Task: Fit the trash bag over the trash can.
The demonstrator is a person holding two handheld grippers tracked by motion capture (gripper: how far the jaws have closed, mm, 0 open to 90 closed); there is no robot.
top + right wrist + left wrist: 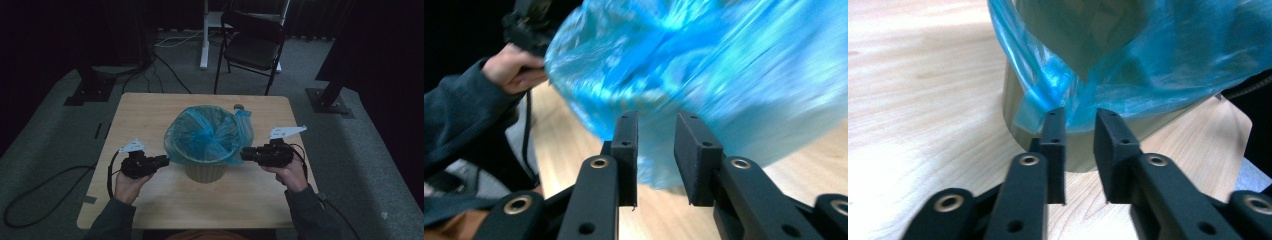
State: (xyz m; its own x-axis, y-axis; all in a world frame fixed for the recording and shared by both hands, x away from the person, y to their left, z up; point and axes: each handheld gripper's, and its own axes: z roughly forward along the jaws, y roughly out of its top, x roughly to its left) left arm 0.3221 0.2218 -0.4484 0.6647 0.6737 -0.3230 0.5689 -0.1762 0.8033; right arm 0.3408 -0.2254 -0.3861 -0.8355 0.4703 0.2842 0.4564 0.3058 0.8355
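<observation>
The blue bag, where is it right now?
In the high view the blue bag lines the bin mid-table, draped over its rim, between the left tool and the right tool.

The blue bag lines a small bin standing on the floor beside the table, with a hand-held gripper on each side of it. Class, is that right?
Not quite: the bin with the blue bag stands on the wooden table, not on the floor, as the high view shows. A hand-held gripper is on each side.
</observation>
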